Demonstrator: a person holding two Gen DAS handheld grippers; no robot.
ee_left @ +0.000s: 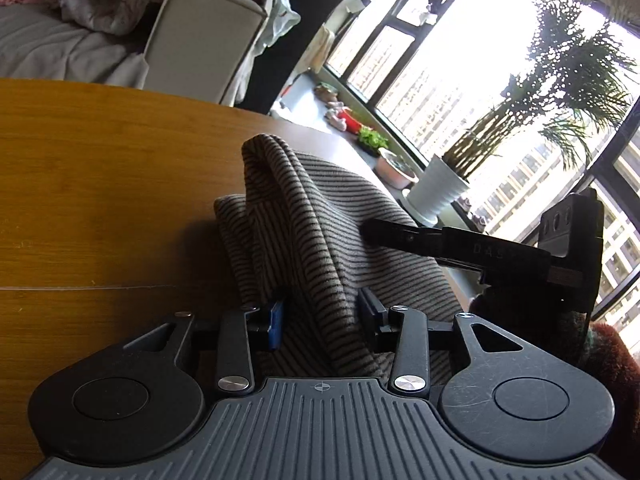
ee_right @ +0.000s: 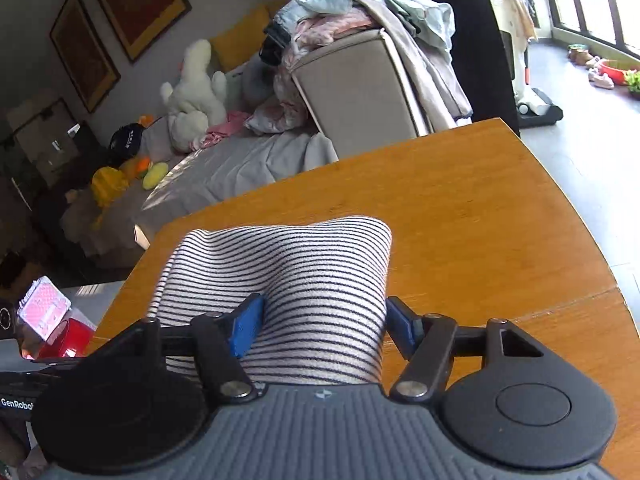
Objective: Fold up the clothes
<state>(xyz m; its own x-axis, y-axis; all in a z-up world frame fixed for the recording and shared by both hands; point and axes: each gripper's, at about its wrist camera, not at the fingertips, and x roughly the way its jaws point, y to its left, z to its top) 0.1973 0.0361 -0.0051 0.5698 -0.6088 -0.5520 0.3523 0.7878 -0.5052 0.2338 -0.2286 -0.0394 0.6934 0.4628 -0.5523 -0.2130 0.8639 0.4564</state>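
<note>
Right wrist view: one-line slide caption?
Right gripper straddles a bunched striped garment on a wooden table, cluttered sofa behind.

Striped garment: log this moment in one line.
task: fold clothes | left gripper: open around striped garment | right gripper: open around it | wooden table: beneath

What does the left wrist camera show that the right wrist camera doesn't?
Only the left wrist view shows the potted palm by the window and the right gripper reaching into the cloth from the side. Only the right wrist view shows the white plush toy and framed pictures. Both show the striped garment on the wooden table, with each camera's own gripper around it.
</note>
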